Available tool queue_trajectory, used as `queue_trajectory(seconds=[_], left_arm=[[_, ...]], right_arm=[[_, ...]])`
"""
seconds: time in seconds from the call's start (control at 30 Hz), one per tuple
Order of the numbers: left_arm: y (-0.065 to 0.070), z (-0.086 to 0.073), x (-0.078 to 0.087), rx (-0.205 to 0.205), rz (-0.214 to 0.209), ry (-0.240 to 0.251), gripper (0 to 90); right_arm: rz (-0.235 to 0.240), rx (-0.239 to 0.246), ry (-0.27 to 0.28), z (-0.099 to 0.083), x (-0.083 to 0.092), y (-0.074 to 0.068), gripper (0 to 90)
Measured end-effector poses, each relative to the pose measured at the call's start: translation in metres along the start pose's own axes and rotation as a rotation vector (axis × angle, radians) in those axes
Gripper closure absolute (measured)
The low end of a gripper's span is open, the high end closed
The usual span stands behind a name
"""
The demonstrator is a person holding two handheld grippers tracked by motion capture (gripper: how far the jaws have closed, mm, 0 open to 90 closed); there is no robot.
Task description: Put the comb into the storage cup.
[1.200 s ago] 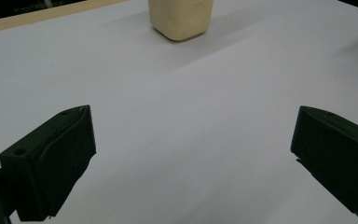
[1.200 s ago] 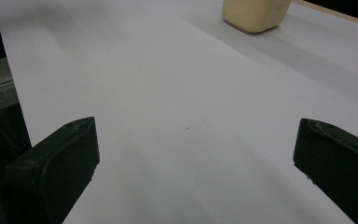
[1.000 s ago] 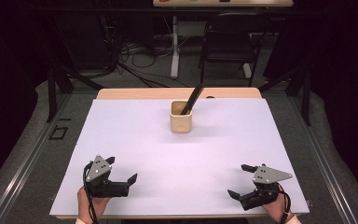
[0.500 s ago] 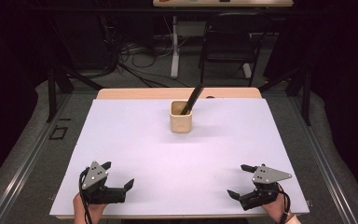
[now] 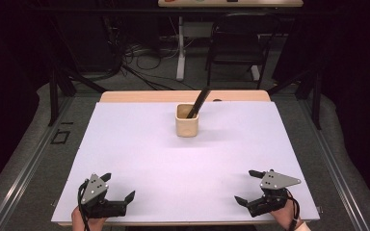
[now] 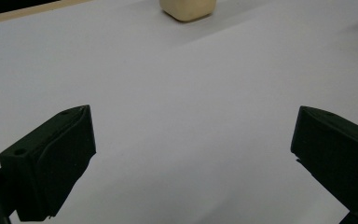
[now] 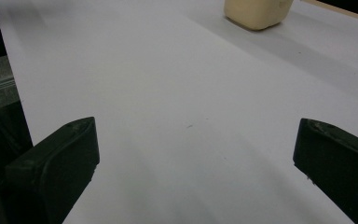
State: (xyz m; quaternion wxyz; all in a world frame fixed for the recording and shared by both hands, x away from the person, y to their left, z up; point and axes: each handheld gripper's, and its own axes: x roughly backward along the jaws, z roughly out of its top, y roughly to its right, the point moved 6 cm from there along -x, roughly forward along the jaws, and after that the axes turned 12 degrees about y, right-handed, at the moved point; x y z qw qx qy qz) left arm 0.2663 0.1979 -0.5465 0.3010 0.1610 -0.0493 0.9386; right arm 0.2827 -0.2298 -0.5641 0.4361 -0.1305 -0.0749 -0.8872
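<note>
A cream square cup (image 5: 187, 122) stands at the far middle of the white table sheet (image 5: 144, 154), with a black stick (image 5: 200, 101) leaning out of it to the right. My left gripper (image 5: 119, 186) rests at the front left edge, open and holding nothing. Over at the front right edge my right gripper (image 5: 247, 186) is open too, nothing between its jaws. The cup's base (image 6: 188, 8) shows at the top of the left gripper view, and the cup (image 7: 257, 11) also sits top right in the right gripper view, far from both pairs of jaws.
Beyond the table's wooden far edge (image 5: 183, 96) stand a black chair (image 5: 236, 45), a white table leg (image 5: 179, 48) and loose cables (image 5: 135, 57) on the floor. Metal rails (image 5: 33, 159) run along both sides of the table.
My left gripper has drawn back toward the front left edge of the table. The right gripper, cup and stick have stayed put.
</note>
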Motion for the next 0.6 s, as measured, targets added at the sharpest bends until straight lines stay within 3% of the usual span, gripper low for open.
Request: queue_trajectory(seconds=[0.6], left_arm=[[0.0006,-0.0099,0.0007,-0.018,0.008,0.005,0.0]], right_arm=[[0.008,0.002,-0.001,-0.0006,-0.0015,0.0000,0.0]])
